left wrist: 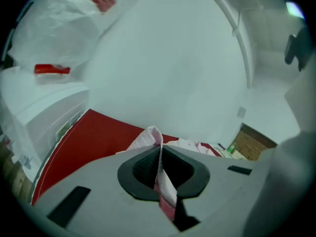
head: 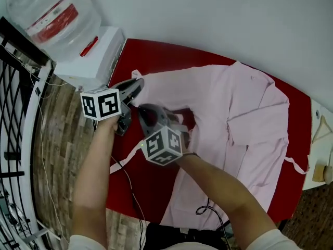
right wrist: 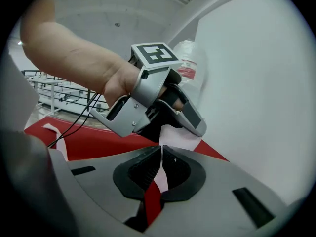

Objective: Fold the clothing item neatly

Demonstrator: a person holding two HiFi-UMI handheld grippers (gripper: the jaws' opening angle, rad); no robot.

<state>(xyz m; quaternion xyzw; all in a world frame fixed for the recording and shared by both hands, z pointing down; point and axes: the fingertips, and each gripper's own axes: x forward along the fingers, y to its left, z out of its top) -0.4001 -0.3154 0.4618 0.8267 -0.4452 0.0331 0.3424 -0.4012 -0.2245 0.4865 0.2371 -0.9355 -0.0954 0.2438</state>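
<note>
So, the pink garment (head: 244, 119) is lying spread over the red table (head: 156, 53), mostly toward the right side. Its left edge is hanging up off the surface between the two claws. The left gripper (left wrist: 159, 154) is clenching a thin fold of the pink fabric, pads pressing right on it. The right gripper (right wrist: 160, 157) is doing the same just beside it, squeezing its own strip of cloth.

I'm guessing this thing is handling like any thin shirt: light, soft and totally floppy, so anything not held is going to be sagging and dragging. It's looking wrinkle-prone too. I'm thinking the best grab spots are the edge seams or corners, with the two grips apart so the edge is staying taut. A loose tie strap (head: 124, 163) is dangling off the near left and could be snagging.
</note>
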